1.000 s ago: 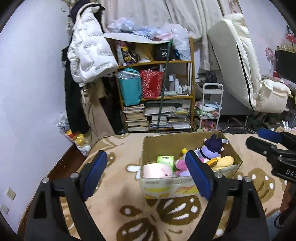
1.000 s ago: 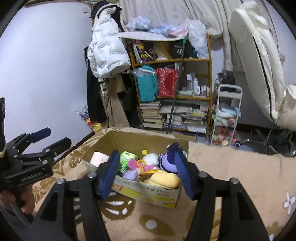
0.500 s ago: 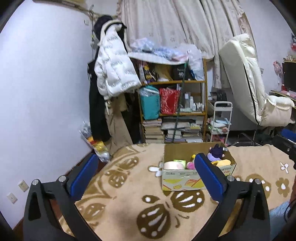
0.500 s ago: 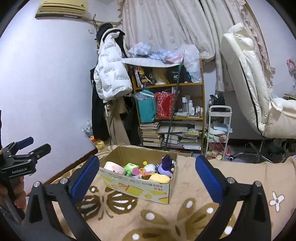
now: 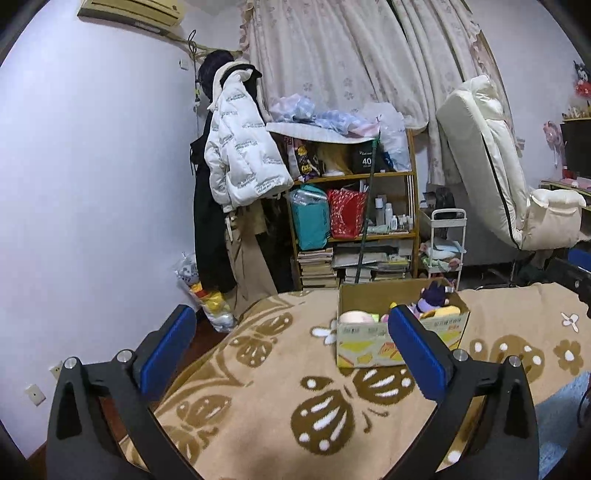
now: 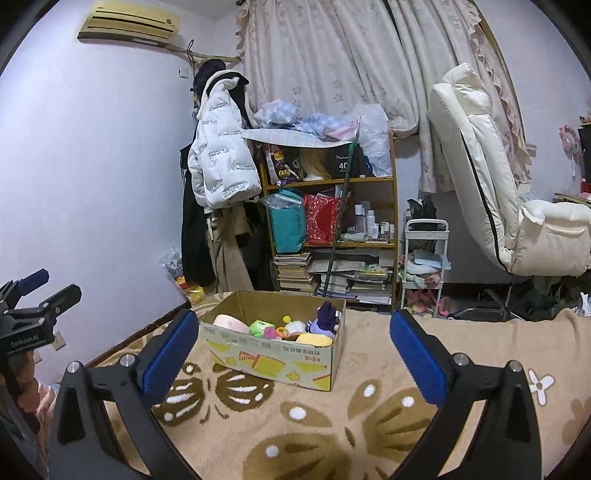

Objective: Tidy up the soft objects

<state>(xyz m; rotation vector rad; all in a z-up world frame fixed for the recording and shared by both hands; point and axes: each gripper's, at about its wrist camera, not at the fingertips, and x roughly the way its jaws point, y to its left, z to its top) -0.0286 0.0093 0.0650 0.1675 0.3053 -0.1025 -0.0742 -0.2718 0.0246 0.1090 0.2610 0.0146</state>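
Nearest the camera in the left wrist view, the left gripper (image 5: pixel 291 345) has its two blue-padded fingers spread wide apart, holding nothing. In the right wrist view, the right gripper (image 6: pixel 293 349) looks the same: fingers wide apart, nothing between them. Both hang above a tan blanket (image 5: pixel 258 398) patterned with brown butterflies and white flowers.

A little farther out on the blanket sits an open cardboard box (image 6: pixel 273 356), clear of both grippers. Soft objects fill it: a pink roll (image 6: pixel 231 323) at its left end, a green packet (image 6: pixel 261 326) beside that, a purple plush (image 6: pixel 327 319) upright at the right end, and a yellow plush (image 6: pixel 314 339) lying just in front of the purple one. In the left wrist view the box (image 5: pixel 369 347) lies partly behind the right-hand finger pad.

Beyond the blanket, a wooden shelf (image 6: pixel 332 221) stands against the wall, stacked with books, bags and bottles. A white puffer jacket (image 6: pixel 221 166) hangs to its left. A small white cart (image 6: pixel 424 266) stands to the shelf's right, and a cream recliner (image 6: pixel 498 184) farther right. Floral curtains (image 6: pixel 332 55) cover the back wall, with an air conditioner (image 6: pixel 129 24) high on the left.
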